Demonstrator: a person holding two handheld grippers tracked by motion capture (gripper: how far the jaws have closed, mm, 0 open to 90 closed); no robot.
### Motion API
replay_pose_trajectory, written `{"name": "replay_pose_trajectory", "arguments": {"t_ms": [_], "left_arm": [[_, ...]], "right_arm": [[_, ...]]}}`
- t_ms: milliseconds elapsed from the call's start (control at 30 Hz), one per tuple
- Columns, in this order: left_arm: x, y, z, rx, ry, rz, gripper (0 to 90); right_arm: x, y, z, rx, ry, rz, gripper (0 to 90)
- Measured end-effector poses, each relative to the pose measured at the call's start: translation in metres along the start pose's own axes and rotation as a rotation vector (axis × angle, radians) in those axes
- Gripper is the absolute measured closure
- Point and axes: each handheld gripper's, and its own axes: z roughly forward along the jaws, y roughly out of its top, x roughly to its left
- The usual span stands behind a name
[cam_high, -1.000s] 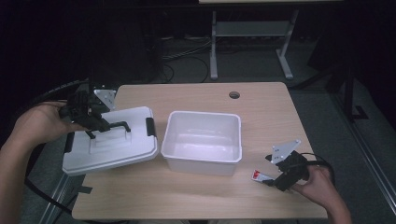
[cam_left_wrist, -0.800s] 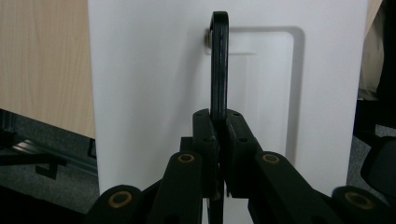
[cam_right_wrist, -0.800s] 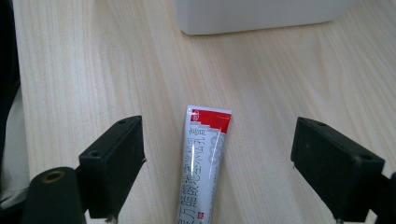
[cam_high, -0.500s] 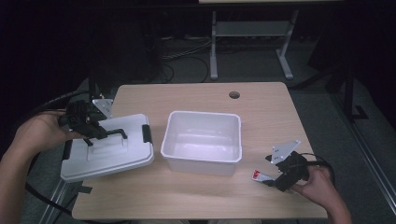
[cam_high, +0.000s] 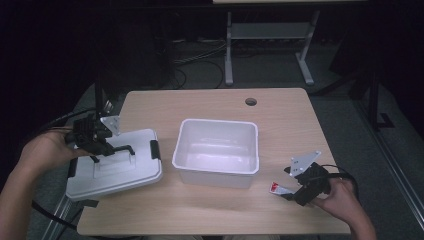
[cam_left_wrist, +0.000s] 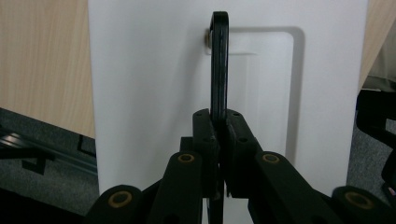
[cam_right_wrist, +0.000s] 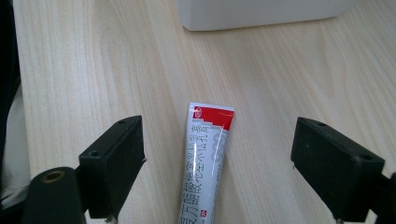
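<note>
One wooden tabletop (cam_high: 210, 102) carries everything here. On it stands one open white tub (cam_high: 216, 151), at the middle. There is one white lid (cam_high: 116, 170), lying at the left, and it bears one black handle (cam_high: 119, 149) and two black clips: one clip (cam_high: 155, 149) at its right edge and one at its left edge, partly hidden. One tube (cam_high: 279, 188) with a red end lies at the near right. Two tools are counted: one left tool (cam_high: 104, 148) over the lid and one right tool (cam_high: 289, 192) by the tube. The tabletop has one round hole (cam_high: 250, 101) at its far side.
</note>
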Motion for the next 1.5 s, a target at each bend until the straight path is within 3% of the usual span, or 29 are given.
{"name": "replay_pose_trajectory", "arguments": {"t_ms": [833, 1500], "left_arm": [[0.003, -0.006, 0.066, 0.011, -0.044, -0.010, 84.8], [0.005, -0.003, 0.092, 0.007, -0.051, -0.004, 84.8]], "right_arm": [[0.001, -0.001, 0.002, 0.009, 0.000, -0.001, 16.9], [0.001, -0.002, 0.004, 0.020, 0.007, 0.001, 16.9]]}}
